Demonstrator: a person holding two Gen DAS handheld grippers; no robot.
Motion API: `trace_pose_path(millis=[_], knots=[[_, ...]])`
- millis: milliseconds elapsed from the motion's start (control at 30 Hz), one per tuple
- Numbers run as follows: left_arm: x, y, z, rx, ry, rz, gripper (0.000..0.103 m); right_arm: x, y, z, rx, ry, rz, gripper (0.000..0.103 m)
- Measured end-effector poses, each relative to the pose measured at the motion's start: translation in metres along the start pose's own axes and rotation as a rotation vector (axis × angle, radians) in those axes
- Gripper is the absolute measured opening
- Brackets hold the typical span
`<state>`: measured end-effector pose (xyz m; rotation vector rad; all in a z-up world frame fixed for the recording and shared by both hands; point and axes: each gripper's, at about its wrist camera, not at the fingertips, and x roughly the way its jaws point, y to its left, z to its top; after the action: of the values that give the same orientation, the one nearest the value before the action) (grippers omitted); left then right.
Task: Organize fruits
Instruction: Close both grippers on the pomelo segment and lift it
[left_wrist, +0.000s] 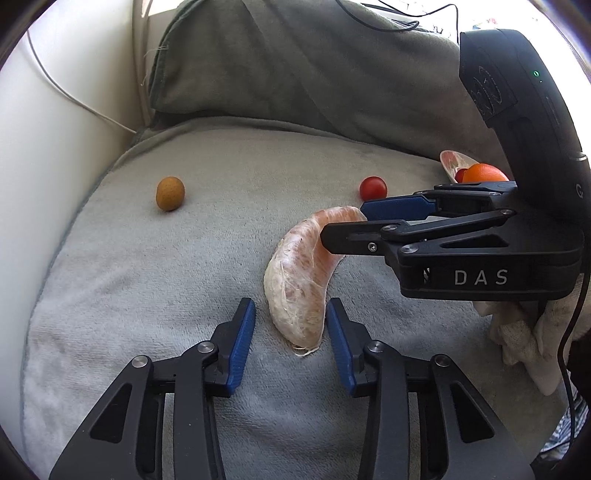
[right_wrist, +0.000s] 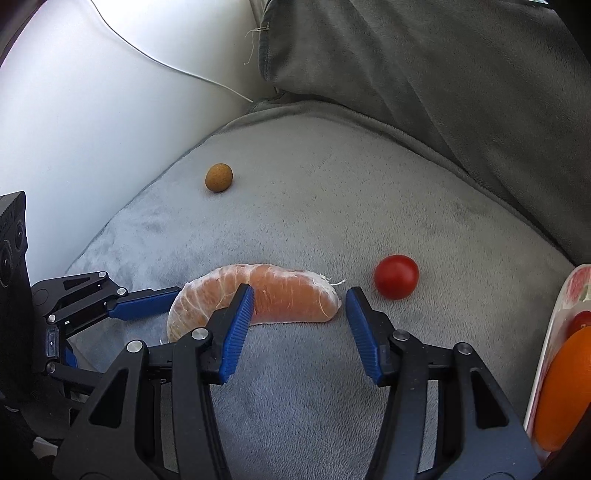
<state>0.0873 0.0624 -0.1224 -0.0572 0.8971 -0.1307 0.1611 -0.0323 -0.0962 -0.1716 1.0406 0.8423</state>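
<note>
So far only part of the sorting looks done: a plate (right_wrist: 554, 332) at the right edge of the cushion (right_wrist: 314, 206) already holds an orange (right_wrist: 565, 387) and something small and red, partly hidden. Three fruits are left on the cushion: a large peeled segment (left_wrist: 299, 280) in the middle, a tomato (right_wrist: 396, 276) just beyond its far end near the plate, and a small brown fruit (left_wrist: 170, 193) well apart toward the white armrest. Both tools are working on the segment. The left gripper (left_wrist: 291, 332) has its jaws spread around the near end, with a visible gap on at least one side, so no pinch yet. The right gripper (right_wrist: 299, 314) straddles the other end, jaws apart; its left pad overlaps the flesh, though whether it presses I cannot tell. I judge the task under halfway, with the segment not yet lifted.
</note>
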Motion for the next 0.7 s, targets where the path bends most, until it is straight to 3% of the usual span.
trace_pose_path(millis=[133, 700], knots=[[-0.001, -0.002, 0.0, 0.014, -0.004, -0.001, 0.03, 0.0, -0.002, -0.001, 0.005, 0.0, 0.021, 0.049], [-0.017, -0.008, 0.001, 0.011, -0.058, 0.024, 0.029, -0.022, 0.001, -0.005, 0.017, -0.055, 0.013, 0.043]])
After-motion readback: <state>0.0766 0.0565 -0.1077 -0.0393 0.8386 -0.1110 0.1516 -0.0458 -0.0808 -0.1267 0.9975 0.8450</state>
